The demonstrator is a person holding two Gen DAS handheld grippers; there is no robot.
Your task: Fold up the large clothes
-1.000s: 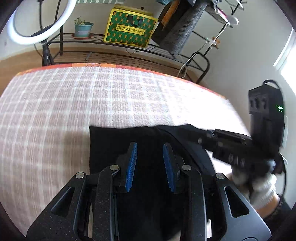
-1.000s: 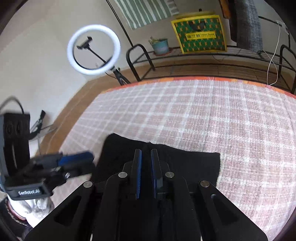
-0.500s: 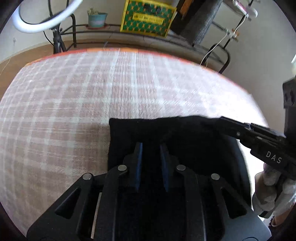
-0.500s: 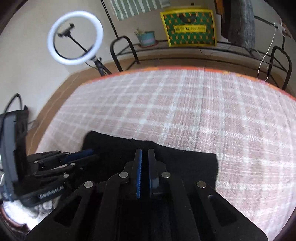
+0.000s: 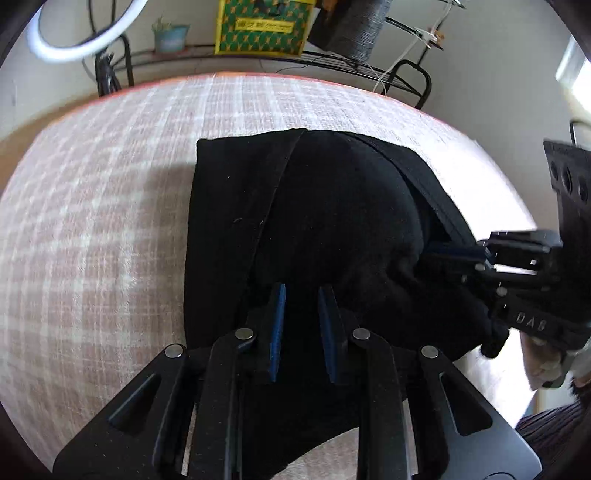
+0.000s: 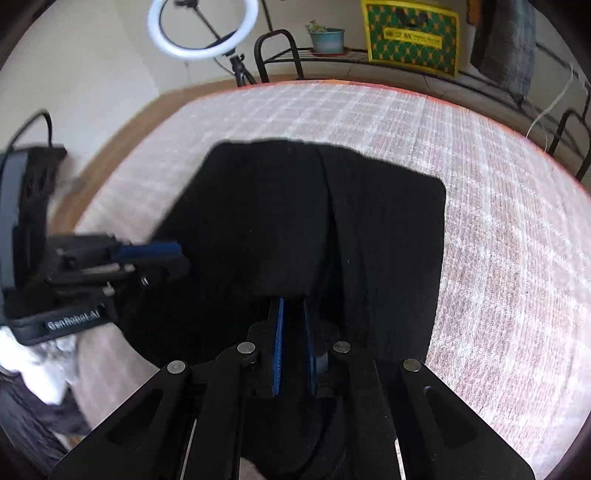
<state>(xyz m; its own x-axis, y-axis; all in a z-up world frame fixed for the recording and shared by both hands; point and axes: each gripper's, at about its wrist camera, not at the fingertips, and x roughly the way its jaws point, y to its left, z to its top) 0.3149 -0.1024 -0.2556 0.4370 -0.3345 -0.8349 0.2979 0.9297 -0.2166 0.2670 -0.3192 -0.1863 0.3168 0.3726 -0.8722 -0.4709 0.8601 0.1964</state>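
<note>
A black garment (image 5: 332, 229) lies partly folded on a pink plaid bed cover (image 5: 110, 206); it also shows in the right wrist view (image 6: 295, 221). My left gripper (image 5: 301, 295) has its blue pads closed on a raised fold of the black cloth at the near edge. My right gripper (image 6: 293, 306) is shut on the cloth too, with fabric bunched between its pads. Each gripper appears in the other's view: the right one (image 5: 458, 254) at the garment's right side, the left one (image 6: 155, 251) at its left side.
Beyond the bed's far edge stand a black metal rack (image 5: 369, 66) with a green and yellow box (image 5: 262, 26), a potted plant (image 6: 325, 37) and a ring light (image 6: 203, 29). Hanging clothes (image 6: 506, 37) and cables are at the back right.
Both grippers have moved forward and lifted with the cloth. The garment's near edge has come up and fills more of both views. The left gripper closed on the cloth from open.
</note>
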